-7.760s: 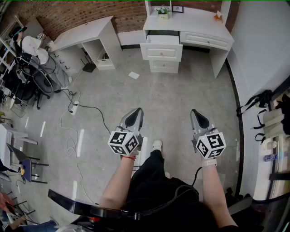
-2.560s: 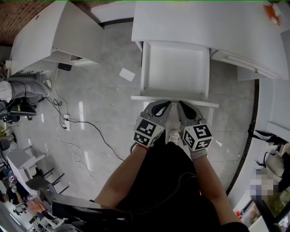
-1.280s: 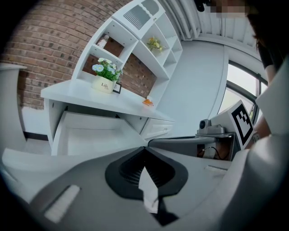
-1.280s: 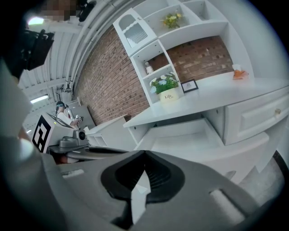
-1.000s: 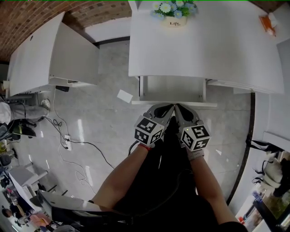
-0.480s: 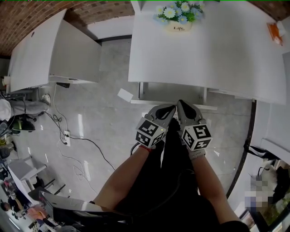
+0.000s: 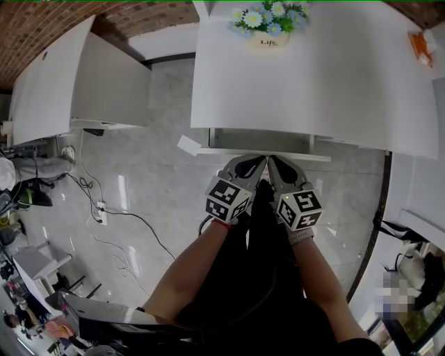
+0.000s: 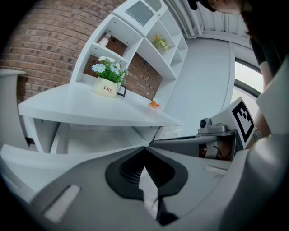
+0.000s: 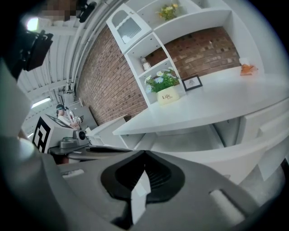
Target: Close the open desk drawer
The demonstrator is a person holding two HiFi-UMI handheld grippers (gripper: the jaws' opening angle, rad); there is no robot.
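Flower pot (image 7: pixel 268 24) sits far-centre on the white tabletop (image 7: pixel 348 76), with a small picture frame (image 9: pixel 192 82) just right of it. There's an orange item (image 7: pixel 419 47) at the far right corner, too small to ID. Shelf unit (image 9: pixel 149 43) stands above, against the brick wall (image 7: pixel 132 17), with yellow flowers (image 9: pixel 168 10) on an upper shelf. Second white desk (image 7: pixel 69 76) is off to the left. On the grey tiled floor (image 7: pixel 160 201): a white paper sheet (image 7: pixel 188 144) between the two desks, and a power strip (image 7: pixel 102 214) further left and nearer.
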